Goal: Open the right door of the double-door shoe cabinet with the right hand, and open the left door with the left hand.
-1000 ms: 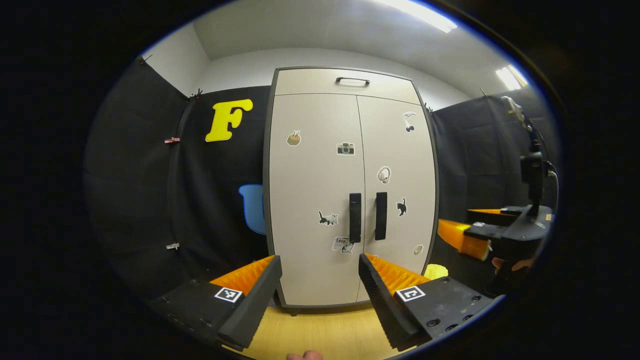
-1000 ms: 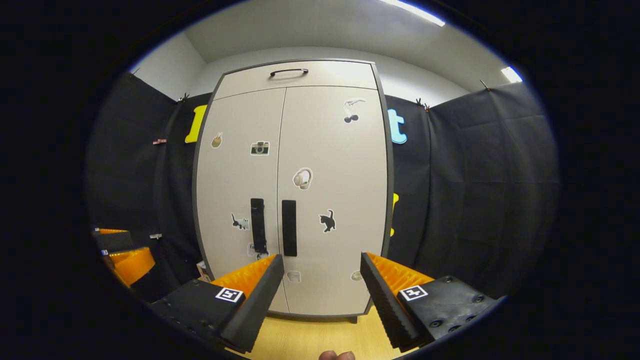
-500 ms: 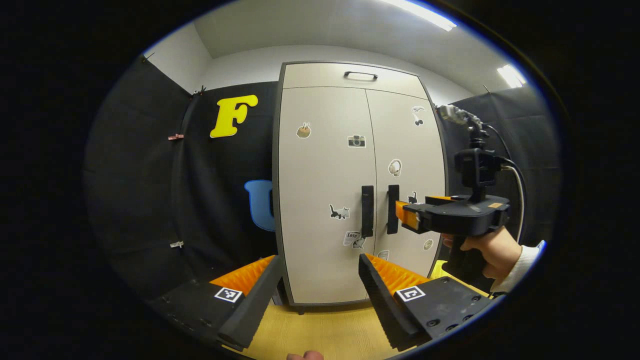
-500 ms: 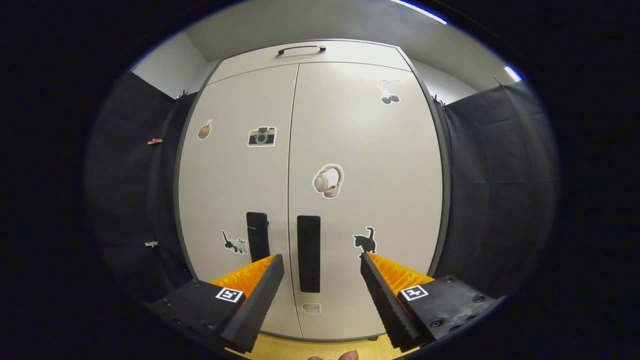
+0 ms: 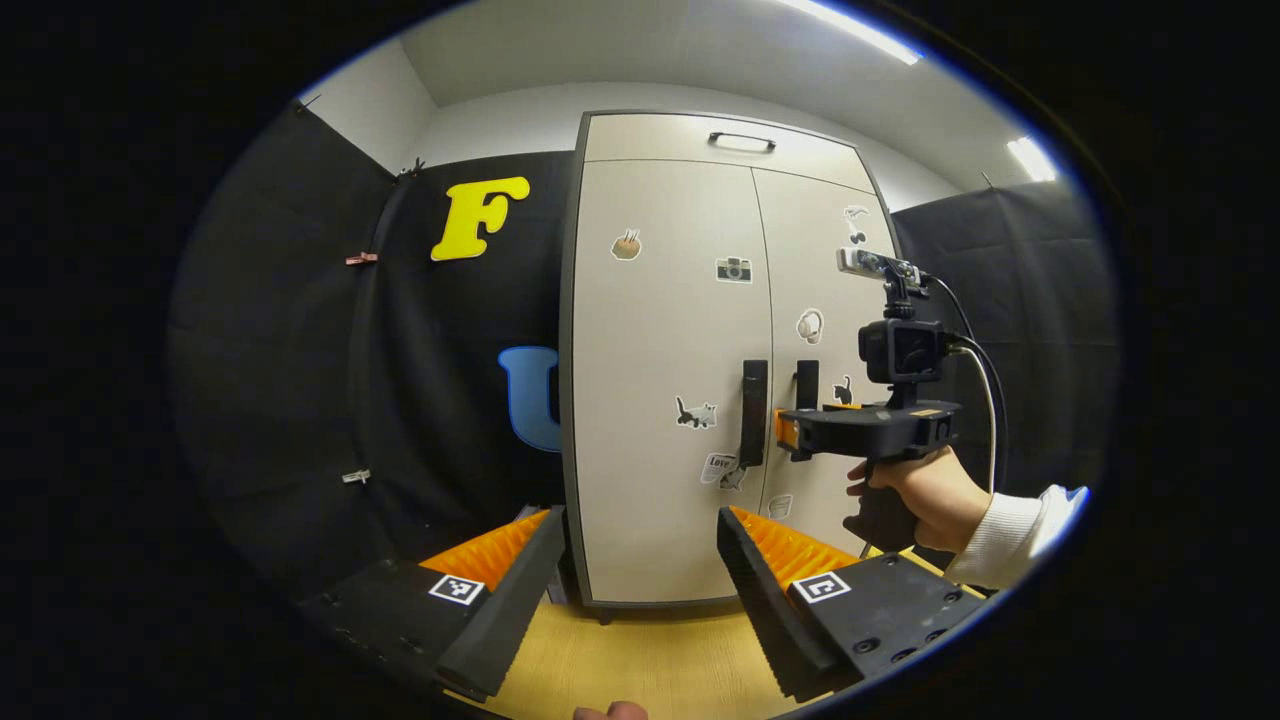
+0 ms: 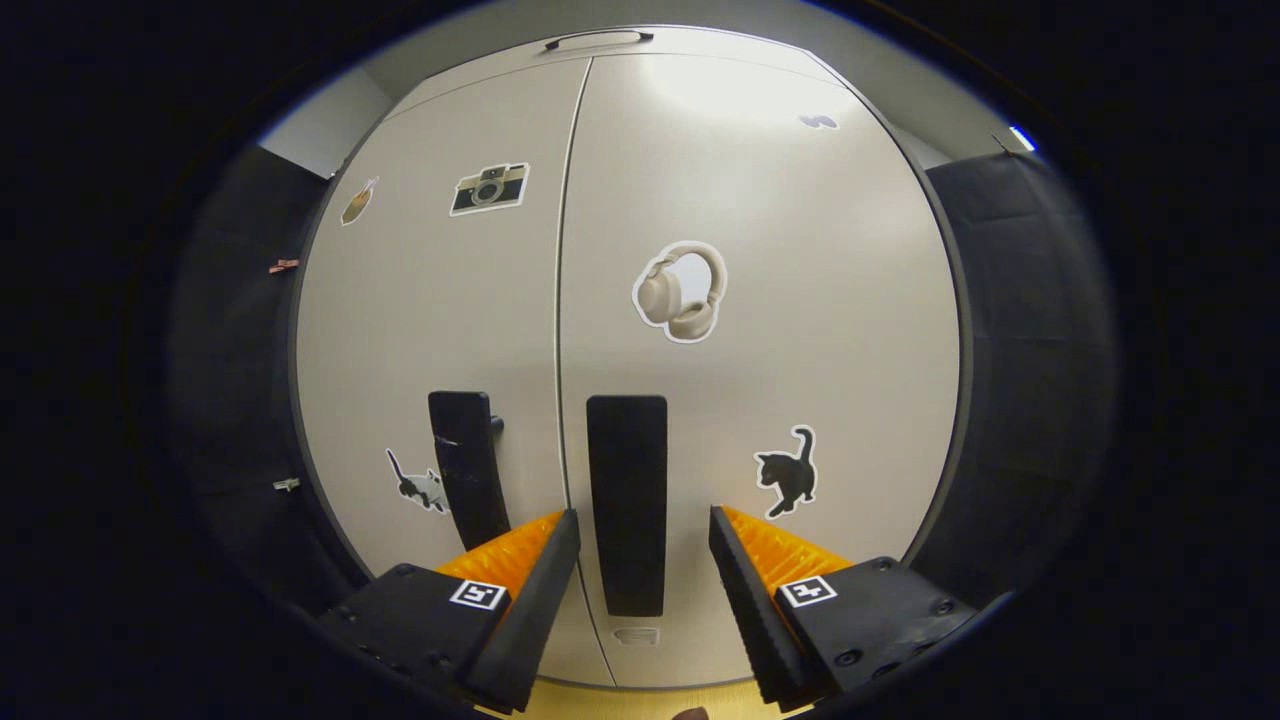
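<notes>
Left gripper view
- Left gripper (image 5: 640,590): jaws spread wide, gripping nothing, touching nothing; ribbed inner faces on both fingers (image 5: 500,610), which taper to wedge tips.
- Shoe cabinet (image 5: 660,520): tall, pale, matt, with a dark frame, standing on a wood-grain floor (image 5: 650,665) against the black cloth wall; both doors closed.
- Left door handle (image 5: 753,413): flat black vertical bar beside the centre seam, well ahead of the left gripper.
- Right gripper (image 5: 787,433): held level by a hand (image 5: 925,495) in a white sleeve, its tips at the right door handle (image 5: 806,382) (contact cannot be told from here).

Right gripper view
- Right gripper (image 6: 640,575): jaws apart, one finger on each side of the right door handle (image 6: 626,500), with a gap on both sides, so nothing is clamped.
- Right door (image 6: 770,300): smooth, closed, bearing headphone (image 6: 680,292) and black cat (image 6: 785,472) stickers.
- Left door (image 6: 440,330): closed, its handle (image 6: 465,480) just beside the seam (camera sticker (image 6: 489,188) higher up).
</notes>
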### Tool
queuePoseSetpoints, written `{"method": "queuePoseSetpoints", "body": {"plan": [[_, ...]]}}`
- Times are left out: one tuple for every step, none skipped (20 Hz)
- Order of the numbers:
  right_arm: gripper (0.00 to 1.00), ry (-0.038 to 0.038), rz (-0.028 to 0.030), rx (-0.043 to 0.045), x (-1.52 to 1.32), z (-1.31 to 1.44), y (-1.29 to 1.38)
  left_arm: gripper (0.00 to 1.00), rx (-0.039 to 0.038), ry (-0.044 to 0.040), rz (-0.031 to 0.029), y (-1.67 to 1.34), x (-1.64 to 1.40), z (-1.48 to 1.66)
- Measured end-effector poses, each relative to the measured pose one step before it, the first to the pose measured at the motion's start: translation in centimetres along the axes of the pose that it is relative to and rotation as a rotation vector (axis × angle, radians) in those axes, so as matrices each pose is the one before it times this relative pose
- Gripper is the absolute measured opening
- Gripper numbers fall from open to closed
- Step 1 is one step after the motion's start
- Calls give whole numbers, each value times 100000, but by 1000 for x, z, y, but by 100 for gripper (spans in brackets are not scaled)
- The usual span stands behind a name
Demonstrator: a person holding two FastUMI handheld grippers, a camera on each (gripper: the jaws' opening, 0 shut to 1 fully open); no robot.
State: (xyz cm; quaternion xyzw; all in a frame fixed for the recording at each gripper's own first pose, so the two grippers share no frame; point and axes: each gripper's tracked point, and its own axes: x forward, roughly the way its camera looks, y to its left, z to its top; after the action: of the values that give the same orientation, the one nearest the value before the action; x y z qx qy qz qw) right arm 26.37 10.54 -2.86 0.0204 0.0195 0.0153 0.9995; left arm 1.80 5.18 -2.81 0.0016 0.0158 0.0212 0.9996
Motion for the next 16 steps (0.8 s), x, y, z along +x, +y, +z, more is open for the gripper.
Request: {"method": "queuePoseSetpoints", "body": {"plan": [[83,132,-1361,-122,447,-54,-173,96,-106,47,308,140,8,1],[62,9,774,957,-78,118,263,96,-53,146,421,146,-27,-144],[50,340,-1452,13,168,21,-39,96,-43,128,416,149,43,-41],[49,-79,-816,-1132,-238,68,6,96,-91,58,263,65,-43,9],[47,-32,392,-3001,230,-182,14,96,-107,92,316,51,16,-27],[48,-472,-224,528,-386,241,324,96,-111,84,206,57,-113,-84],[37,127,-734,-377,417,-292,-145,96,-84,93,127,-4,-58,-15],[27,496,-1226,1052,-75,-104,2,96,-31,246,157,-35,-113,-121],[31,-185,-388,-207,181,86,12,96,-89,16,326,44,-191,-10],[31,-251,-879,456,-92,-75,-45,96,-267,68,309,26,-316,1],[31,53,-244,1615,-84,107,-17,96,-324,1,87,-40,-255,-58],[25,1592,423,1373,177,141,-46,96,-285,110,62,-49,-162,26],[19,1155,796,-451,71,-479,-16,96,-153,-68,41,-75,-267,85],[15,527,586,-543,-155,113,14,96,67,-37,149,-51,-237,-83],[15,810,465,202,-162,-56,-1,96,39,-162,149,-14,-350,86],[15,-67,433,379,-415,41,-32,96,31,-402,0,-66,-138,67]]}}
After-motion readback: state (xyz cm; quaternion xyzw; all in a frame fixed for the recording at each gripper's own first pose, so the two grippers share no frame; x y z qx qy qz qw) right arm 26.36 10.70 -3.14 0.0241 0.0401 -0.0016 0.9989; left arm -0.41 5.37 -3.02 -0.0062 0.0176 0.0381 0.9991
